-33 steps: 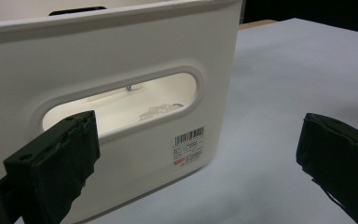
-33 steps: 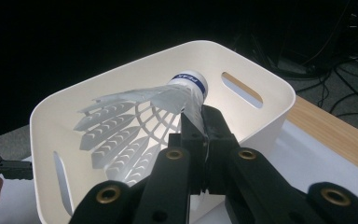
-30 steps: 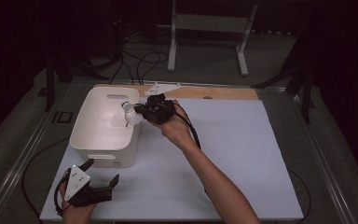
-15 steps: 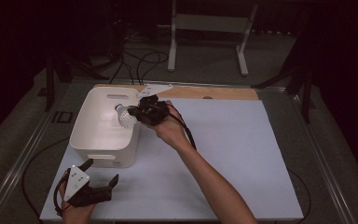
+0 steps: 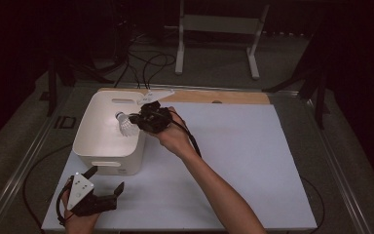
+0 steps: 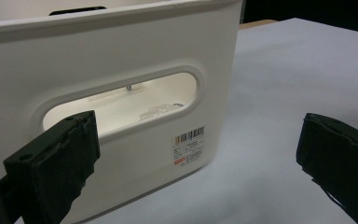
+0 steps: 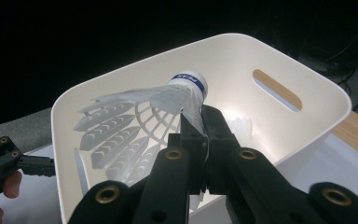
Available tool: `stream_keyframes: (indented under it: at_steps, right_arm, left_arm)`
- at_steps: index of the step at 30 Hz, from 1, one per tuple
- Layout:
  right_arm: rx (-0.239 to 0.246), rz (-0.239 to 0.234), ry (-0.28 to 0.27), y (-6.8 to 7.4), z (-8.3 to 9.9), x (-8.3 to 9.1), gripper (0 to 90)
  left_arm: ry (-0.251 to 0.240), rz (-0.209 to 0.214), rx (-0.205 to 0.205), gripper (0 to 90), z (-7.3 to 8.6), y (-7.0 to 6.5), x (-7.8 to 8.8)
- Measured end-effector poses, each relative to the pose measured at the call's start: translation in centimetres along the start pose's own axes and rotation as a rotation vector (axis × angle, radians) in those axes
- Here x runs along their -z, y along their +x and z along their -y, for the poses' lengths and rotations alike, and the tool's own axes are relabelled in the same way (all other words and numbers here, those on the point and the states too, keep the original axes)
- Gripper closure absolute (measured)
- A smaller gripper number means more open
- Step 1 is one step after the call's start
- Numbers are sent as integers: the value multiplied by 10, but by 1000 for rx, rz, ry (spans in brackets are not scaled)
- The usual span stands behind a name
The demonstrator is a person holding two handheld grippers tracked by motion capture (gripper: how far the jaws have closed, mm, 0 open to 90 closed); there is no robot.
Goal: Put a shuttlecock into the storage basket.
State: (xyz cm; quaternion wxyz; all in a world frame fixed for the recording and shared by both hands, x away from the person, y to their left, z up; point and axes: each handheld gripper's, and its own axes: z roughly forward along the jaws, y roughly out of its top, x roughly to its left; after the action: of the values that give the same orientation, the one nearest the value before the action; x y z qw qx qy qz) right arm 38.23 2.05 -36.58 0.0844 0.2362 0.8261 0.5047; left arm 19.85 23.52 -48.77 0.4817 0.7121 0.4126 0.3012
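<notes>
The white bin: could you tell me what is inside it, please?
Over the white bin, the right claw holds a shuttlecock. Something pale lies on its floor; the shuttlecock hides part.

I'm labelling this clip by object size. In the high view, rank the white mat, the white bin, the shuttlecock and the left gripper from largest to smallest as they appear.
1. white mat
2. white bin
3. left gripper, though it sits nearer the camera
4. shuttlecock, held over the bin by the right gripper
</notes>
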Motion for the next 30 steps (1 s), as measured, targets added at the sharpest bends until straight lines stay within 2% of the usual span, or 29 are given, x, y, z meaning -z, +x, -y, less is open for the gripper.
stream_keyframes:
  at_steps: [10,11,12,14,16,18,20,22,30]
  right_arm:
    - [3,-12,6,4,-1,-4,885]
    - [3,-25,1,5,-1,-5,827]
    - [-12,-61,-10,5,-2,-5,573]
    - [-31,-53,-5,4,-3,-5,375]
    - [-39,-24,-9,3,-3,-4,264]
    - [-42,-18,-10,2,-2,-3,257]
    - [-38,-9,-10,0,-2,-1,174]
    - [-31,4,-7,0,-2,1,134]
    - [-21,5,-3,-1,0,7,111]
  left_arm:
    - [2,0,0,0,0,0,0]
    - [2,0,0,0,0,0,0]
    - [0,0,2,0,0,0,0]
    - [0,-1,2,0,0,0,0]
    - [2,0,0,0,0,0,0]
    - [2,0,-1,0,0,0,0]
    - [1,0,1,0,0,0,0]
    - [2,1,0,0,0,0,0]
    - [2,0,-1,0,0,0,0]
